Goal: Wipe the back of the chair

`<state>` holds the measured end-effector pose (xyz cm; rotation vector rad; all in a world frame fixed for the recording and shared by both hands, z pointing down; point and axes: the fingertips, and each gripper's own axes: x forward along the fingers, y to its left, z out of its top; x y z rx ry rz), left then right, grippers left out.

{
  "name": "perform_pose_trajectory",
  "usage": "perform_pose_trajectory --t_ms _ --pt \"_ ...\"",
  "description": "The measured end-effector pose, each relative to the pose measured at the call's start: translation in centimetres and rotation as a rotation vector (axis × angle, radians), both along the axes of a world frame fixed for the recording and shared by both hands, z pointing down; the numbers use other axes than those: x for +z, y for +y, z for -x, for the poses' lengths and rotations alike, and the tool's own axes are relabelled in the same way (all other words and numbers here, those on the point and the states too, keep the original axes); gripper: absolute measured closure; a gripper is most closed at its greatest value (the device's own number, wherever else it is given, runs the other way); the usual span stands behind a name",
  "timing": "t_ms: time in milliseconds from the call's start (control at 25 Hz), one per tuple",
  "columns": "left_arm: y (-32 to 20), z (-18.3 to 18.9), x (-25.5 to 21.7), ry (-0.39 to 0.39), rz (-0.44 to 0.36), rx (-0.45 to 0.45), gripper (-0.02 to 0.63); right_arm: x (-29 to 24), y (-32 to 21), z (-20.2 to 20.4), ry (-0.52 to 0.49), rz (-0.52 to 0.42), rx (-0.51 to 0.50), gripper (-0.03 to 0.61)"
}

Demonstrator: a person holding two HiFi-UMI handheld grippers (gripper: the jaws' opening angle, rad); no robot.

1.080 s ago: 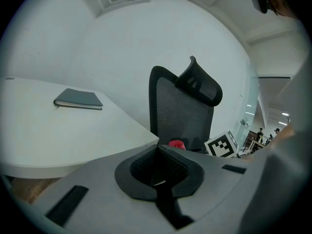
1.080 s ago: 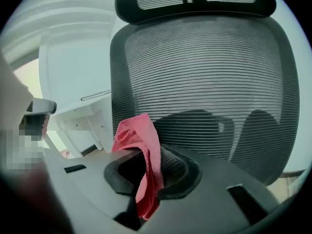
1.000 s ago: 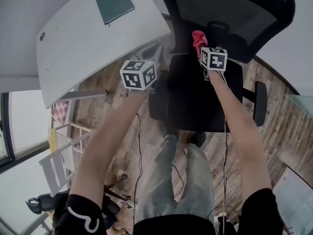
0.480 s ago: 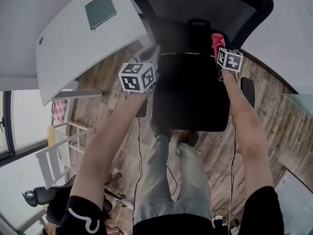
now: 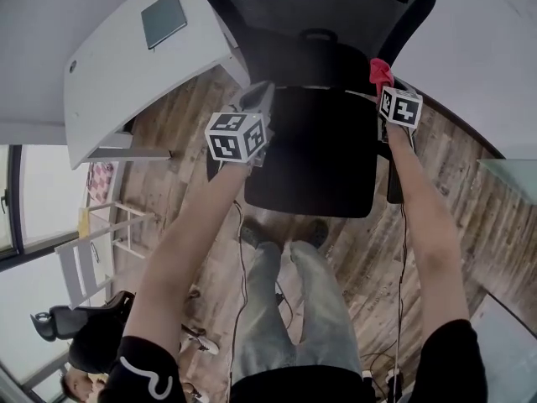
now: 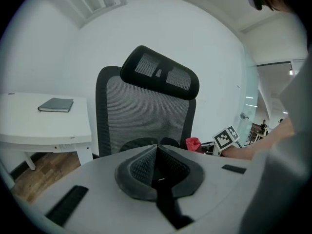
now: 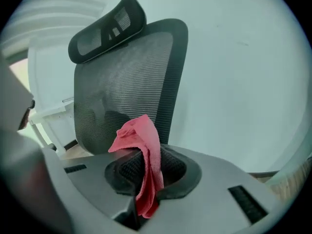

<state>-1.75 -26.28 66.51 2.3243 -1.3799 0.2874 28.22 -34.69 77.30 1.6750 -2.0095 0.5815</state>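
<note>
Status: we're at the approach stage, with no wipe contact that we can see.

Right gripper (image 7: 145,172) is clamped on the red cloth (image 7: 139,138). The jaws pinch a fold, a bunched end stands up above them, and the rest hangs down through the gap. Left gripper (image 6: 157,152) is closed pad to pad with nothing in it, so we read it as idle.

Layout: the back (image 5: 319,11) is dead ahead at 12 o'clock. It's black mesh, upright, with the headrest (image 6: 160,78) on top. In the head view the right gripper sits at about 1 o'clock, by the lower right edge of the back, over the rear corner of the seat (image 5: 310,154). The left gripper is at 11 o'clock, near the seat's left rear corner.

In the right gripper view the cloth overlaps the lower mesh but looks apart from it. We can't rule out a light touch.

Desk (image 5: 117,74) with a notebook (image 5: 164,19) is at 10 o'clock, out of the way.

Done: cloth is in the jaws and close to the back.

Left, in our estimate: basically everything. That means pressing the cloth onto the mesh, then sweeping the panel, the frame and probably the headrest. The mesh shows no dirt or wipe marks, so we can't judge coverage from these shots.
</note>
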Motion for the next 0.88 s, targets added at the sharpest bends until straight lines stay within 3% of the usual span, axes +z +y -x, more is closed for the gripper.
perform_pose_trajectory --t_ms 200,440,880 --pt "2.6 -0.6 -2.8 -0.008 -0.018 0.012 0.588 -4.7 4.0 0.6 -0.074 -0.051 -0.09 0.509" --pt "6.5 -0.9 -8.4 0.004 -0.08 0.026 0.588 -12.6 11.3 4.2 -0.149 -0.132 -0.175 0.511" --pt "24.2 -4.0 -23.1 -0.042 -0.233 0.102 0.588 -30.1 30.1 9.0 -0.239 -0.263 -0.316 0.509"
